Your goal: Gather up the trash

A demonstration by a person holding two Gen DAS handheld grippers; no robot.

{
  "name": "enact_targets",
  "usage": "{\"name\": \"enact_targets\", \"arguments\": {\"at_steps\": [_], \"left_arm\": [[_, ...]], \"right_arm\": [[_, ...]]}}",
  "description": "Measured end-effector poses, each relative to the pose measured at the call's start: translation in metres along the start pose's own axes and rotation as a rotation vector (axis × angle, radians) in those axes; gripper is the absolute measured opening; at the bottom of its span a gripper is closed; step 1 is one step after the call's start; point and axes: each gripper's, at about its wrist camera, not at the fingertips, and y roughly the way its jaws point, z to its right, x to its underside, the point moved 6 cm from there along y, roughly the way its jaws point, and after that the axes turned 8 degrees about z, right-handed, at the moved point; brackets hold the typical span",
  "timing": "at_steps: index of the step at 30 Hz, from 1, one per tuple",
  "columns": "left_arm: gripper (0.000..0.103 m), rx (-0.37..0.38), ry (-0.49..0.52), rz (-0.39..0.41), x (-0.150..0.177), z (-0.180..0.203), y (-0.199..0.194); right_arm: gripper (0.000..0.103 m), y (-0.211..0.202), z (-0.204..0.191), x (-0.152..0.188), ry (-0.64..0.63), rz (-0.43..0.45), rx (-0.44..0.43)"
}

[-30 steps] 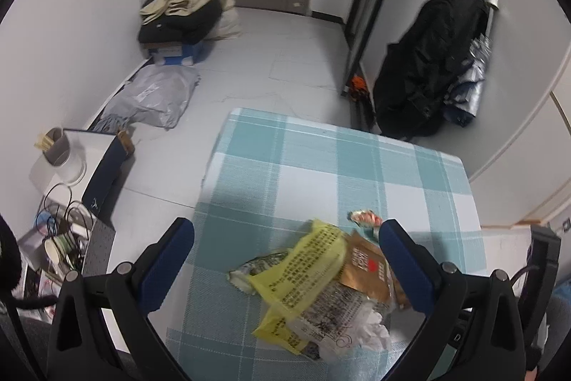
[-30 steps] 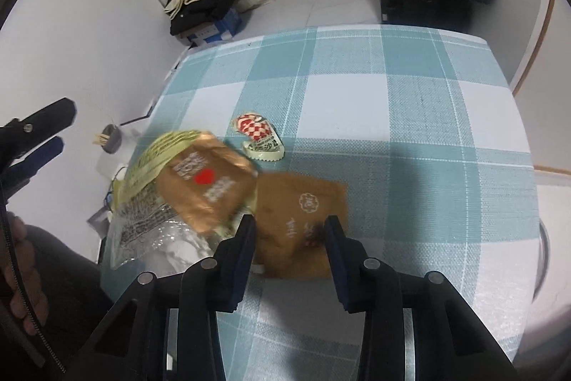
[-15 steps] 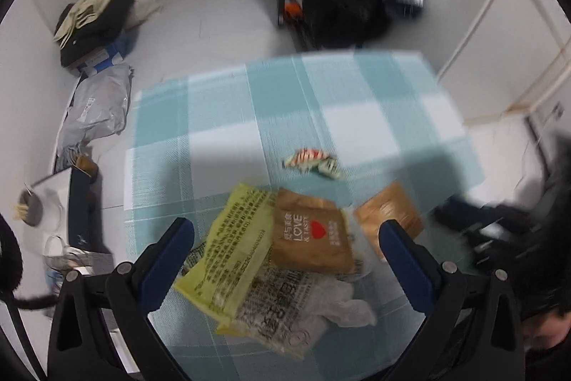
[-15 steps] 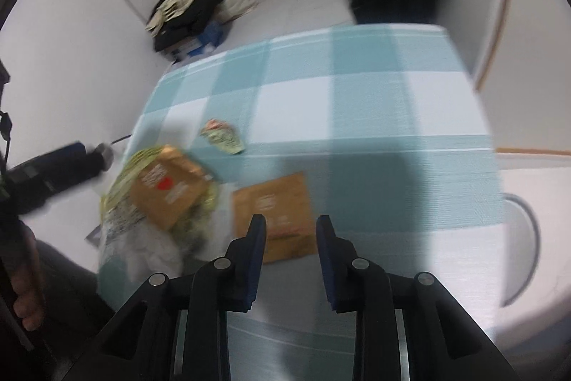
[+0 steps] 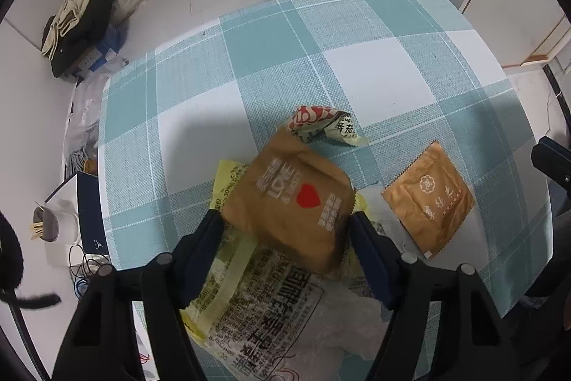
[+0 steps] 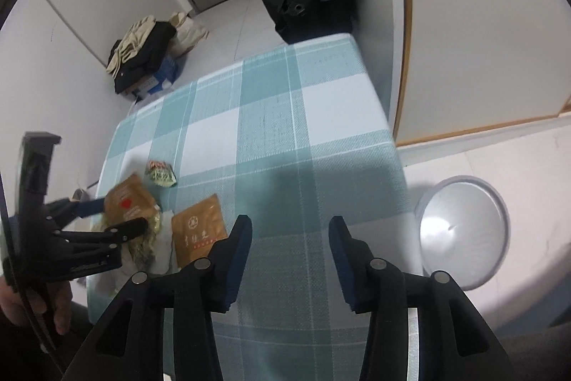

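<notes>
Heart packet (image 5: 296, 202) sits between my left gripper (image 5: 285, 238) pads, atop the yellow bag (image 5: 228, 266) at table's (image 5: 357, 70) 7 o'clock corner. Left jaws have just been closing around it; whether the pads actually press it I cannot tell. Looks light, crinkly, puffed foil-paper: it should crush easily and may slip, so I'd pinch across its lower edges, firm but shallow.

Brown sachet (image 5: 428, 199) lies flat at 3 o'clock of the packet, apart from it; crumpled red wrapper (image 5: 321, 124) just beyond at 12. Right gripper (image 6: 289, 259) empty, jaws parted and just been opening, over bare cloth; bin (image 6: 464, 231) on the floor at its 3 o'clock.

Versus a second ago: left camera now looks steeply down and closer on the pile; right has swung off the sachet toward the table edge.
</notes>
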Motion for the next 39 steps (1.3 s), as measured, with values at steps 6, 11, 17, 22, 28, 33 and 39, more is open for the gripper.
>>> {"name": "enact_targets", "arguments": {"at_steps": [6, 11, 17, 22, 28, 33, 39], "left_arm": [[0.058, -0.009, 0.023, 0.018, -0.008, 0.006, 0.0], [0.057, 0.024, -0.013, 0.055, -0.01, 0.004, -0.008], [0.057, 0.096, -0.102, 0.064, -0.011, -0.004, -0.011], [0.06, 0.169, -0.217, 0.067, -0.017, -0.015, -0.01], [0.071, 0.231, -0.317, 0.006, -0.023, -0.023, -0.01], [0.071, 0.261, -0.36, -0.029, -0.026, -0.028, -0.014], [0.072, 0.25, -0.379, -0.021, -0.044, -0.04, -0.012]], "right_arm": [[0.044, 0.001, 0.0, 0.0, 0.009, -0.005, -0.009], [0.044, 0.0, -0.002, 0.001, 0.009, 0.0, -0.013], [0.044, 0.002, -0.005, 0.002, 0.005, -0.005, -0.015], [0.044, 0.003, -0.009, 0.004, -0.004, -0.008, -0.02], [0.044, 0.005, -0.007, 0.004, 0.005, -0.013, -0.022], [0.045, 0.004, -0.007, 0.003, 0.014, -0.014, -0.03], [0.049, 0.003, -0.008, 0.001, 0.022, -0.009, -0.038]]}}
